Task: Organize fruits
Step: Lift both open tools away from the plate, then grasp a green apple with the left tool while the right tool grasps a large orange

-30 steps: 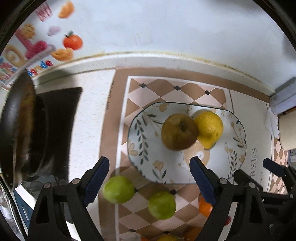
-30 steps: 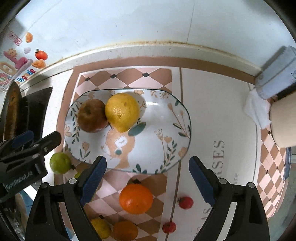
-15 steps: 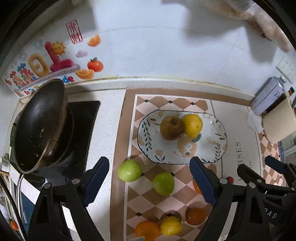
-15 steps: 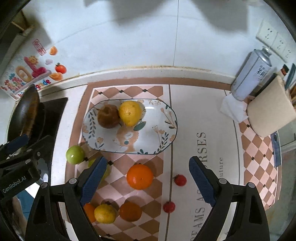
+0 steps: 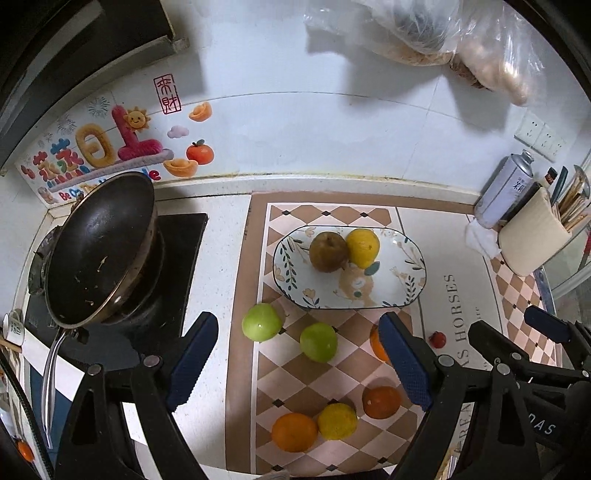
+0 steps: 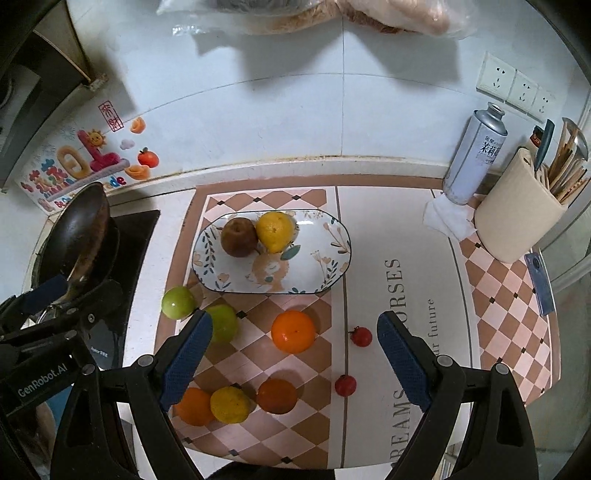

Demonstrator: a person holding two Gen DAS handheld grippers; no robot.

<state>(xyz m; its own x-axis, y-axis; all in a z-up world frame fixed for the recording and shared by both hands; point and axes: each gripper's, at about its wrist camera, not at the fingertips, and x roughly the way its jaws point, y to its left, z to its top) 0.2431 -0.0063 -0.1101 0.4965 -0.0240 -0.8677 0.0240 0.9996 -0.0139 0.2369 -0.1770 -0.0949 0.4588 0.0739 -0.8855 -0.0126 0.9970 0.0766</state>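
An oval patterned plate (image 5: 402, 291) (image 6: 317, 258) on the checkered mat holds a brown pear (image 5: 328, 252) (image 6: 239, 237) and a yellow lemon (image 5: 363, 247) (image 6: 275, 232). Loose on the mat in front of it lie two green apples (image 5: 261, 322) (image 6: 178, 302), several oranges (image 6: 293, 331) (image 5: 294, 432), a yellow citrus (image 5: 337, 421) (image 6: 229, 404) and two small red fruits (image 6: 361, 336). My left gripper (image 5: 299, 363) is open and empty, high above the apples. My right gripper (image 6: 295, 365) is open and empty, above the oranges.
A black wok (image 5: 99, 247) sits on the stove at the left. At the right stand a spray can (image 6: 474, 155), a beige utensil holder (image 6: 517, 218), a white tissue (image 6: 443, 218) and a phone (image 6: 541, 284). Plastic bags (image 5: 443, 33) hang on the wall.
Both grippers have pulled up and back from the plate, so the whole mat and all loose fruit show now. Both stay open and empty.
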